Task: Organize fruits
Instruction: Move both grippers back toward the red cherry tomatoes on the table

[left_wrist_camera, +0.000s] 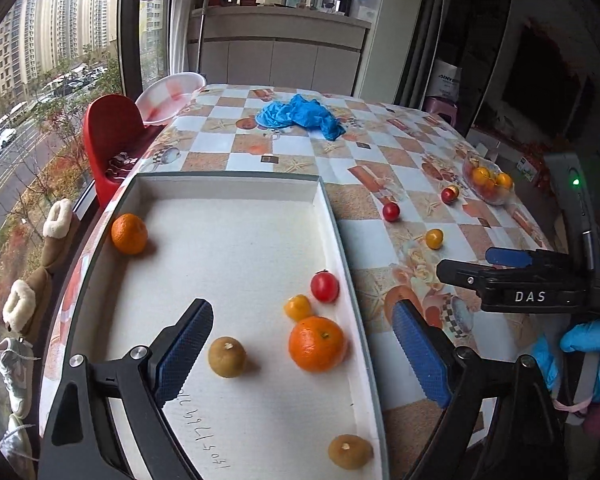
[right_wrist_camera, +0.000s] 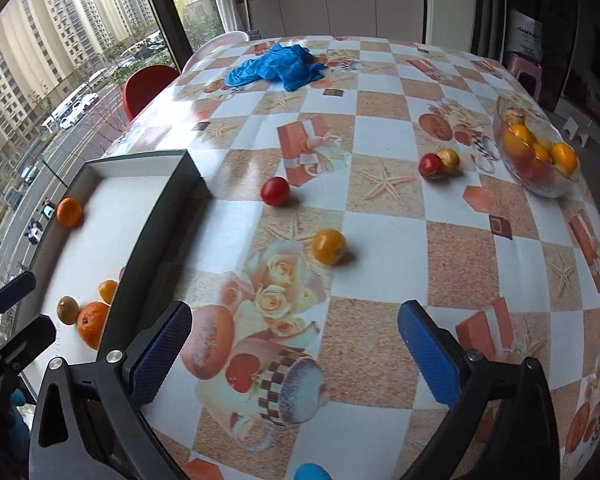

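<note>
Both grippers are wide open, holding nothing: left gripper [left_wrist_camera: 302, 354] hangs over the shallow white cardboard tray [left_wrist_camera: 236, 184] that's already got oranges in it, right gripper [right_wrist_camera: 294, 354] hovers above the checkered tablecloth [right_wrist_camera: 384, 128]. I'd drop straight over the small yellow tomato [right_wrist_camera: 329, 246], squeeze gently, then get the round red tomato [right_wrist_camera: 275, 191] behind it.

The white tray [left_wrist_camera: 236, 178] runs off the bottom edge, and its wall hides the red tomato [right_wrist_camera: 121, 273].

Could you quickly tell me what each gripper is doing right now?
Left gripper: open, empty, over the tray.
Right gripper: open, empty, over the table.
</note>
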